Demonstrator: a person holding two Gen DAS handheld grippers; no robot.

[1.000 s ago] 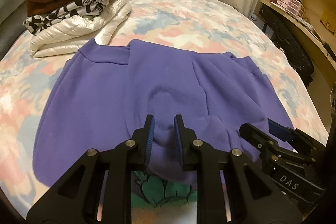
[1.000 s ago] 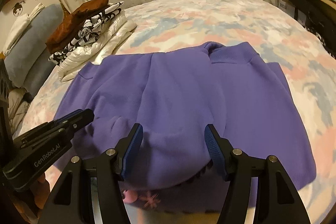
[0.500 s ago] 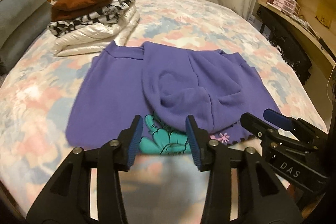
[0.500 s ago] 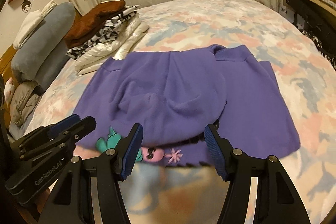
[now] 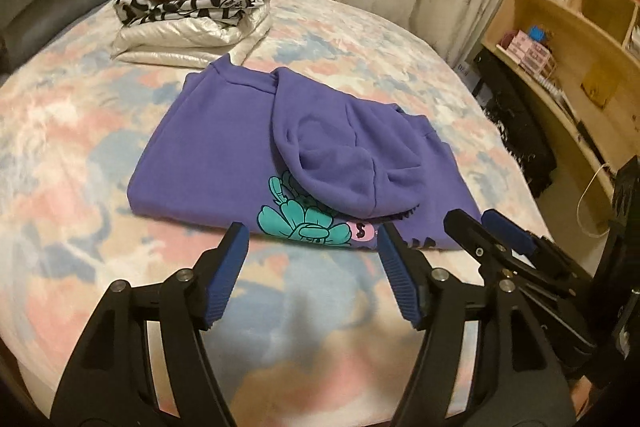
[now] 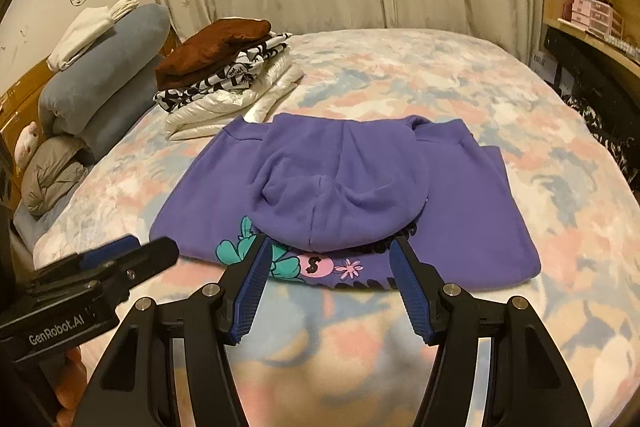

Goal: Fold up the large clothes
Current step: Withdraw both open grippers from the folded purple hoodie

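**Folded hoodie on bed, both grippers released**

We see the purple hoodie lying folded on the bed, its hood laid flat over the body and a teal and pink print showing at the near edge. In the left wrist view, the left gripper hangs over bare bedspread just short of that edge, jaws spread and holding nothing. The right gripper is likewise released, its blue pads apart at either side of the print, over the near edge; we cannot tell whether they touch the cloth. At 10 o'clock from the hoodie, just beside its far corner, sits a stack of folded clothes. Grey pillows lie at 9 o'clock. A wooden shelf unit stands at 2 o'clock.
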